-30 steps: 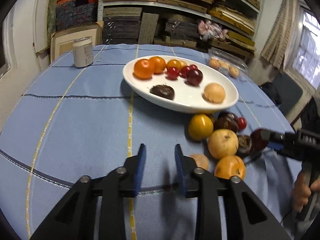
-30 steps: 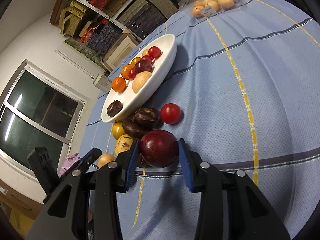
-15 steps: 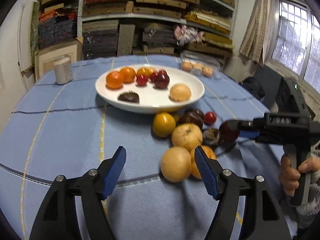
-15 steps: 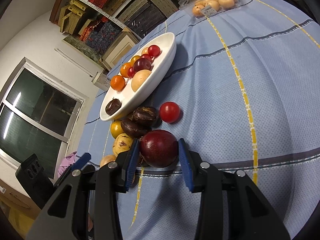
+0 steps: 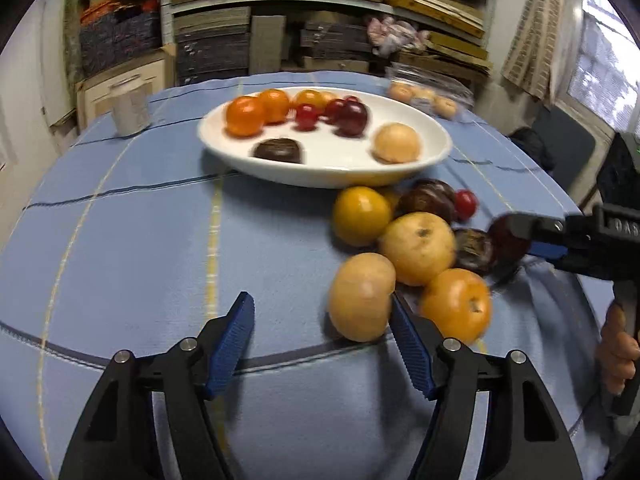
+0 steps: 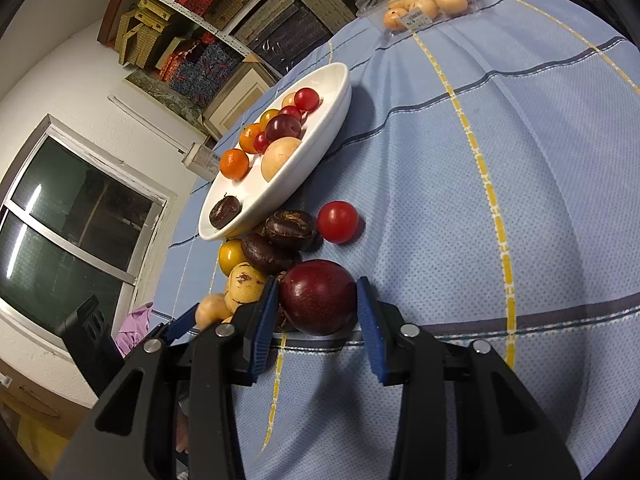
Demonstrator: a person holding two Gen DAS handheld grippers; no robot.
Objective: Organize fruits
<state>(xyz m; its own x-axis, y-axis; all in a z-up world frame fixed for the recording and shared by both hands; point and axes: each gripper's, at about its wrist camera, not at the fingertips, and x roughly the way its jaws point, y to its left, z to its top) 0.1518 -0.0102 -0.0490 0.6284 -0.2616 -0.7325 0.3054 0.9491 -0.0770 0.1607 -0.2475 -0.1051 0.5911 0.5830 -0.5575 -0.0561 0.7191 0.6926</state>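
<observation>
While bracketing dark red plum (image 6: 318, 297) with right tongs (image 6: 316, 316), I am seeing pads touching or nearly touching its flanks; firm grip not confirmed. Plum resting on bench (image 6: 520, 160), pressed against loose fruit pile near white plate (image 6: 340, 80). Left tongs (image 5: 322, 340) standing wide, right pad brushing tan fruit (image 5: 361, 297). Risks: plum slipping on lift; tan fruit rolling away; neighbouring orange fruit (image 5: 456, 305) getting nudged toward bench edge.

can (image 5: 130, 112), shelves w/ boards (image 5: 328, 12), window (image 6: 68, 232)
</observation>
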